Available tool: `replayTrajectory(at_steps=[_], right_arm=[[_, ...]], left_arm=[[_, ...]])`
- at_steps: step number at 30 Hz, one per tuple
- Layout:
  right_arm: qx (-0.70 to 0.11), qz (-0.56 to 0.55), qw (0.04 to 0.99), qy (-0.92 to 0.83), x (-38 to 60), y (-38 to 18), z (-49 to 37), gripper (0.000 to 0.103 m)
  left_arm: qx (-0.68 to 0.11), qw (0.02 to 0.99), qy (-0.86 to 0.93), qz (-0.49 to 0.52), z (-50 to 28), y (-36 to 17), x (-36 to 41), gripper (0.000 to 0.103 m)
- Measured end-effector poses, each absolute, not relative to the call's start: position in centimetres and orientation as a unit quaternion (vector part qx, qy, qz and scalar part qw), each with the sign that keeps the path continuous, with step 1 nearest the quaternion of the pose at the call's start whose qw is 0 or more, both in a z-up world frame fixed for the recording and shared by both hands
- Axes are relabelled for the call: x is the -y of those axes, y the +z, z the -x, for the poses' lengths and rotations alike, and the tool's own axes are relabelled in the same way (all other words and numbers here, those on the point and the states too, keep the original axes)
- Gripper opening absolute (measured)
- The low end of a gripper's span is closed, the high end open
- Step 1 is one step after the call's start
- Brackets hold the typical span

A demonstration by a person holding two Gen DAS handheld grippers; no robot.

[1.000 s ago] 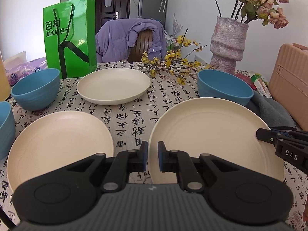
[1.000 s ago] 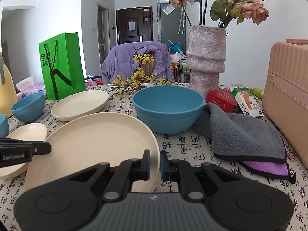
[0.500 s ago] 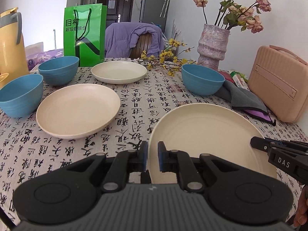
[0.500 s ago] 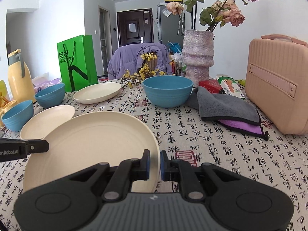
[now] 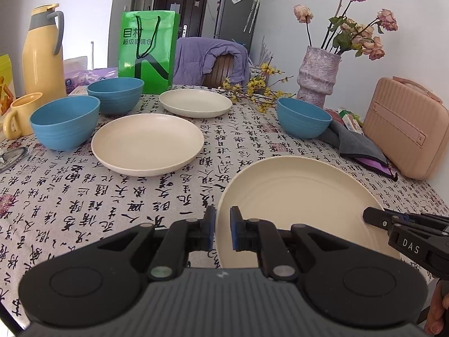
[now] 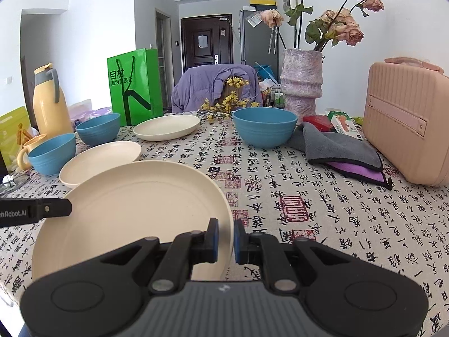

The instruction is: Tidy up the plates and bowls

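**Cream plate carried by two rims, heading for a stack**

Left wrist view: the left hand-held gripper point(image 5: 222, 231) is clenched on the near-left rim of the cream plate point(image 5: 297, 202), which fills the lower right of the frame. The right hand-held gripper point(image 5: 377, 219) reaches in from the right edge to the opposite rim. Gripping both sides likely keeps the wide, shallow plate level. The second plate point(image 5: 147, 143), left of centre, looks like the natural place to stack it. The patterned tabletop point(image 5: 84, 196) between them is bare, so that path is open. Two blue bowls point(image 5: 66, 122) crowd the second plate's far left side.

Right wrist view: the right hand-held gripper point(image 6: 225, 237) pinches the plate's point(image 6: 126, 210) right rim at lower centre. The grey cloth point(image 6: 336, 147) and pink case point(image 6: 407, 120) lie well apart at right. The third plate point(image 6: 167, 126) and lone bowl point(image 6: 265, 129) sit upper centre.
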State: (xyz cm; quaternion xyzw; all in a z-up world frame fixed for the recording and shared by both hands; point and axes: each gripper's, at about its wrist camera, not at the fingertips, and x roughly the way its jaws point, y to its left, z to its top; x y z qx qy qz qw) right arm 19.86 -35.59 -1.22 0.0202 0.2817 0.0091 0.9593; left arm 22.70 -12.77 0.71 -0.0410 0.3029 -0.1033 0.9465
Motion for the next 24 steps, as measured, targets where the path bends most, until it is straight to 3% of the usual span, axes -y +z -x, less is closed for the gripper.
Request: replayTrajectory(at_steps=[24], right_arm=[[-0.293,-0.006,0.953,0.082,21.5,-2.4,-22.2,0.011]], left_arm=[[-0.301,0.951,-0.023,0.071,-22.1,0.6,-1.6,0.011]])
